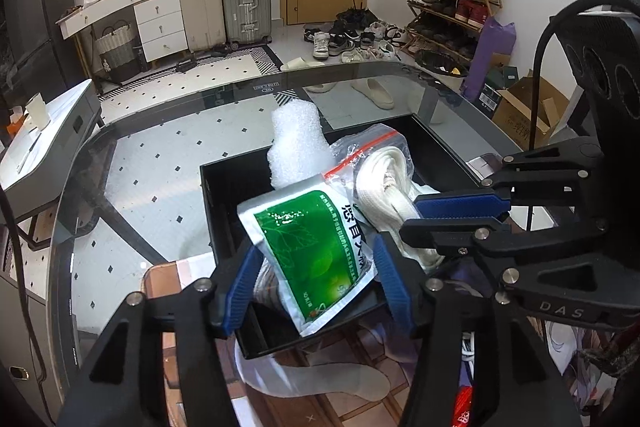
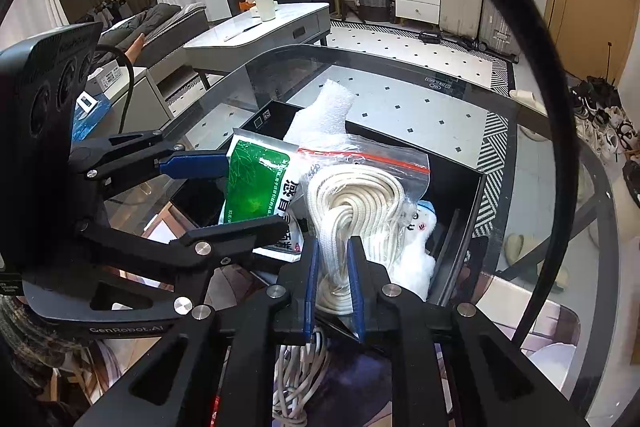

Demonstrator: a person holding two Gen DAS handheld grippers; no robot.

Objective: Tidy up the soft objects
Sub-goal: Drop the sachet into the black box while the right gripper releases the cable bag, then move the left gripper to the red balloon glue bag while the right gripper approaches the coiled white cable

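A black box (image 1: pixel 224 203) stands on the glass table and holds soft things: a white foam piece (image 1: pixel 296 147), a green and silver pouch (image 1: pixel 308 251) and a clear zip bag of white rope (image 1: pixel 384 183). My left gripper (image 1: pixel 316 279) is open, its blue fingers on either side of the pouch's lower end. My right gripper (image 2: pixel 334 287) is shut on the rope bag (image 2: pixel 352 199) at the box's near edge. In the right wrist view the pouch (image 2: pixel 248 187) leans left of the rope, the foam (image 2: pixel 324 119) is behind, and a white plush (image 2: pixel 416 247) lies at the right.
A loose white cable (image 2: pixel 296 379) lies on a printed mat (image 2: pixel 532 323) in front of the box. The glass table edge (image 1: pixel 160 107) curves around at the far side. A white side table (image 2: pixel 260 31) with a cup stands beyond.
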